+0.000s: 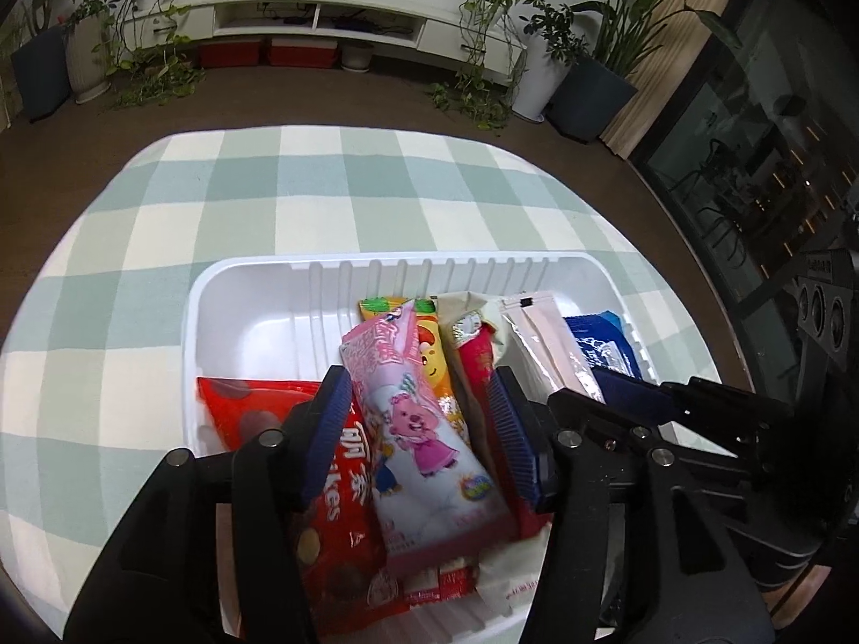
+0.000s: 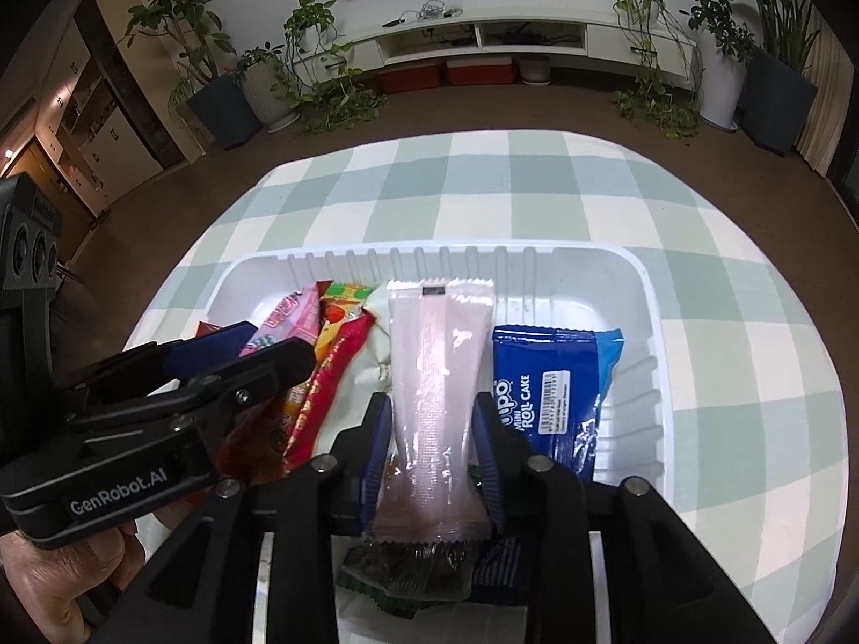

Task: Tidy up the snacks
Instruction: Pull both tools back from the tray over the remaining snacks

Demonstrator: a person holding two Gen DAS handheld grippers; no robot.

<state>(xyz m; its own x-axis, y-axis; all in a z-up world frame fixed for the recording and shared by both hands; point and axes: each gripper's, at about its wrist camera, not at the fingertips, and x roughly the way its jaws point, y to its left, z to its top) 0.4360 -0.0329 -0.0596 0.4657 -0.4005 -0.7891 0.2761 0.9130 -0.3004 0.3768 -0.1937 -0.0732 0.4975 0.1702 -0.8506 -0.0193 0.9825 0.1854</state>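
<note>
Pink plastic, printed with a cartoon beaver: the pink snack packet (image 1: pixel 429 424) lies between the blue pads of my left gripper (image 1: pixel 419 429), its long axis running straight ahead along my fingers, toward the far wall of the white tray (image 1: pixel 225 290). The pads stand at its sides, apparently spread rather than pinching. My right gripper (image 2: pixel 429 445) brackets a pale translucent packet (image 2: pixel 437 370) the same way, lengthwise, pads near its edges; I cannot tell whether they press it. Both packets rest in the tray in a row with a red packet (image 1: pixel 333 483), an orange one (image 1: pixel 429 338) and a blue roll-cake packet (image 2: pixel 553 381). Both grippers reach in side by side from the near edge, angled downward. A green checked cloth (image 1: pixel 322 188) lies under the tray.
</note>
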